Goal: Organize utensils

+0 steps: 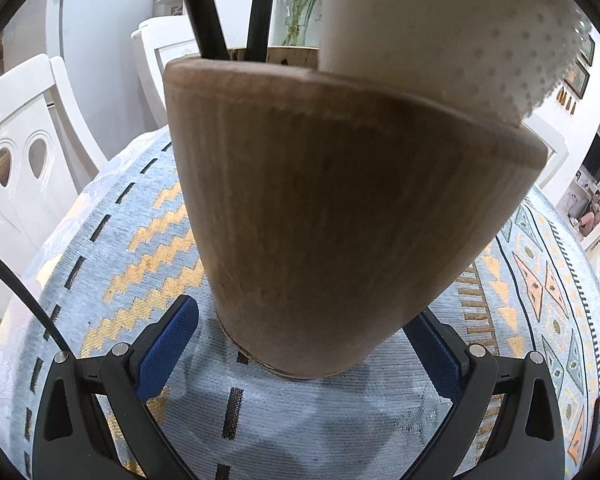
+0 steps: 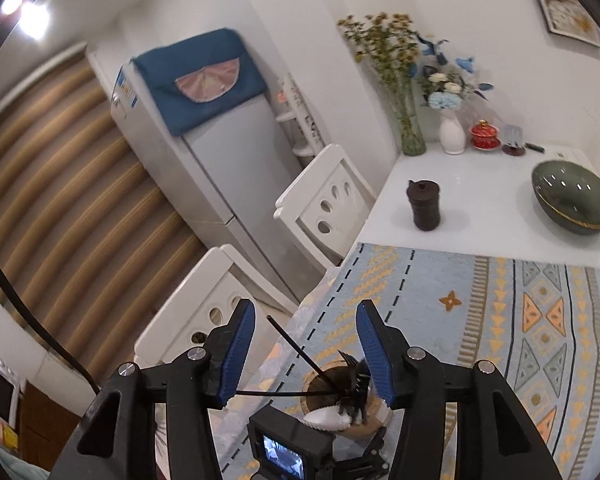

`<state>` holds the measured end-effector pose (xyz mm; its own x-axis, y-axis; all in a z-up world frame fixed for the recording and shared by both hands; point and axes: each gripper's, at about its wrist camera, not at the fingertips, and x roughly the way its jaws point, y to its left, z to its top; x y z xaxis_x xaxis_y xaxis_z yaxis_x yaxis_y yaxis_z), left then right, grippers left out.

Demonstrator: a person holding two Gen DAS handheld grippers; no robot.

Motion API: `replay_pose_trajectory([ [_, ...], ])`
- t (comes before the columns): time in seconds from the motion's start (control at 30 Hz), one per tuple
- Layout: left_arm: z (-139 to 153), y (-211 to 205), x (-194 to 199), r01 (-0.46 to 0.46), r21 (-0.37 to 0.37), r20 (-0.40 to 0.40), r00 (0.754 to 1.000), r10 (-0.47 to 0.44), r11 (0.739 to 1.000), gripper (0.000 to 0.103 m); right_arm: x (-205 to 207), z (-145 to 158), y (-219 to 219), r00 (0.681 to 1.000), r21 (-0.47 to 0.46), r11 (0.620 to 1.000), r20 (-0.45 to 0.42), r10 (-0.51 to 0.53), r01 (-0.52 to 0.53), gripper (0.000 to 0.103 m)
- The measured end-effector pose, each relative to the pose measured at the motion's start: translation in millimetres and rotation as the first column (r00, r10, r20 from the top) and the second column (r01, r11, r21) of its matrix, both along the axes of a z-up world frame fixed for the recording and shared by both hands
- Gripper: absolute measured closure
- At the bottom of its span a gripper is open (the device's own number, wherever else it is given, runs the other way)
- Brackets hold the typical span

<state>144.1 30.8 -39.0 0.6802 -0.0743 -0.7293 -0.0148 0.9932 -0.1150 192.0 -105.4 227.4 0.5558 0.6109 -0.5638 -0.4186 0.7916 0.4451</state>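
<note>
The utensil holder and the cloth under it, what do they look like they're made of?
The utensil holder looks like wood or bamboo: matte brown, with fine vertical grain lines and a paler cut rim. The table runner looks like woven fabric: ribbed blue-grey weave with stepped yellow zigzags and black dashes woven in. The white dotted piece leaning in the holder may be silicone or plastic; that is uncertain.

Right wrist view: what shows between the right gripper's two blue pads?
In the right wrist view, black utensil handles cross the gap of the right gripper, rising from the wooden holder below. Neither pad touches them; the patterned tablecloth lies behind.
</note>
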Motion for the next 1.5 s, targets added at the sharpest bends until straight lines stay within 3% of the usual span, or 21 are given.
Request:
replay_pose_trajectory([
  [0.23, -0.4, -2.3, 2.9, -0.005, 0.004, -0.004, 1.000, 0.005, 1.000, 0.002, -28.7, -12.6, -36.3, 0.996, 0.110, 0.993, -0.076, -0.042, 0.051, 0.051],
  [0.53, 0.7, 0.2, -33.8, 0.029, -0.058, -0.072, 0.997, -0.034, 0.998, 0.002, -94.2, -43.6, -45.3, 0.988, -0.109, 0.985, -0.058, -0.142, 0.135, 0.051],
  [0.67, 13.9, -11.8, -57.7, 0.073, 0.014, -0.073, 0.995, -0.071, 0.997, 0.002, -123.1, -60.7, -41.0, 0.984, -0.245, 0.955, -0.003, -0.175, 0.169, 0.051],
  [0.83, 42.2, -18.1, -84.6, 0.070, 0.130, -0.039, 0.997, -0.066, 0.989, 0.002, -155.6, -75.7, -41.8, 0.981, -0.321, 0.928, 0.012, -0.194, 0.187, 0.051],
  [0.97, 56.3, -11.1, -100.8, 0.008, 0.313, -0.065, 0.998, 0.013, 0.950, 0.002, -176.5, -84.1, -45.2, 0.977, -0.340, 0.920, -0.009, -0.211, 0.195, 0.051],
  [1.07, 76.7, -8.4, -125.2, -0.020, 0.404, -0.011, 1.000, 0.027, 0.915, 0.002, -190.8, -84.8, -47.1, 0.976, -0.335, 0.920, -0.009, -0.219, 0.203, 0.051],
  [1.2, 105.4, -3.8, -151.0, -0.060, 0.423, 0.042, 0.998, 0.046, 0.904, 0.002, -209.0, -84.2, -46.9, 0.977, -0.320, 0.928, -0.023, -0.211, 0.193, 0.050],
  [1.5, 132.9, 9.8, -189.8, -0.165, 0.354, 0.058, 0.986, 0.154, 0.921, 0.002, -246.3, -93.3, -51.4, 0.971, -0.279, 0.941, -0.090, -0.223, 0.190, 0.050],
])
